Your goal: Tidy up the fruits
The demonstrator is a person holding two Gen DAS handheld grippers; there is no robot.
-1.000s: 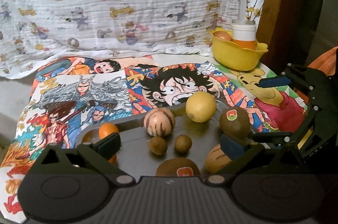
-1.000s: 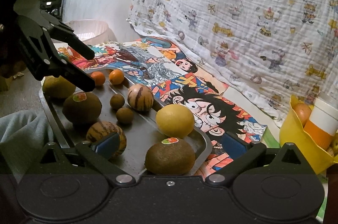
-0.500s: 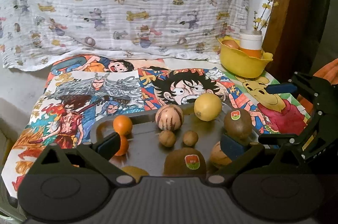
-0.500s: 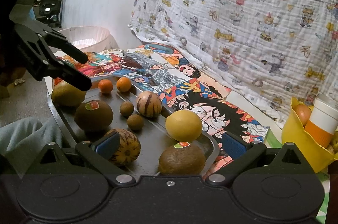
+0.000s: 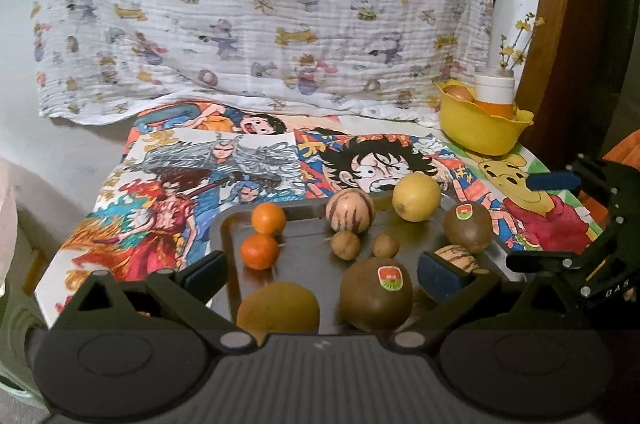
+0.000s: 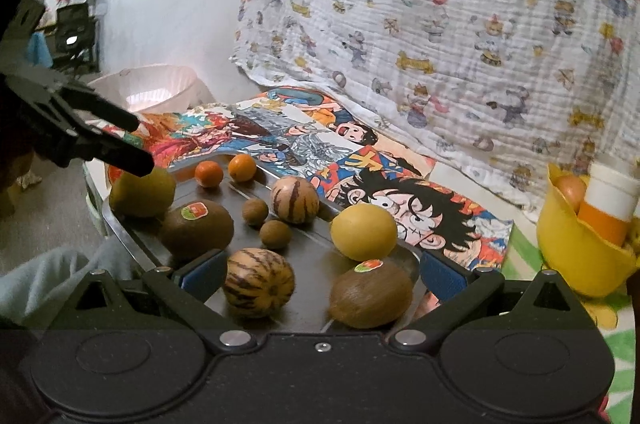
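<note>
Hovering low at the bottom of the left wrist view, the left gripper [image 5: 322,270] is held level over the near edge of a dark rectangular metal tray [image 5: 308,264], its jaws spread wide and closed on nothing. Between its blue-padded fingers [image 5: 438,274], a brown kiwi with a red-and-green sticker [image 5: 376,294] and a dull yellow-green round fruit [image 5: 280,308] are framed; the lower part of that fruit is cut off by the gripper body.

The right gripper [image 6: 320,274] is likewise posed low at the bottom of the right wrist view, jaws wide and empty, with a tan melon striped in dark brown [image 6: 258,282] and a second stickered kiwi [image 6: 370,294] lying between its fingers. In the left wrist view the striped melon is half hidden behind the right-hand blue pad.

All the fruit is seen on the tray, which is set on a cartoon-printed cloth [image 5: 248,164]: two small oranges [image 5: 268,218] at centre left, a second striped melon [image 5: 350,210], a round yellow lemon [image 5: 416,196] and two small brown round fruits [image 5: 346,244] near the middle.

At the right edge of both views a yellow plastic bowl [image 6: 576,252] is shown, its contents only partly visible. The left gripper's far body is lost in darkness at the upper left of the right wrist view.
</note>
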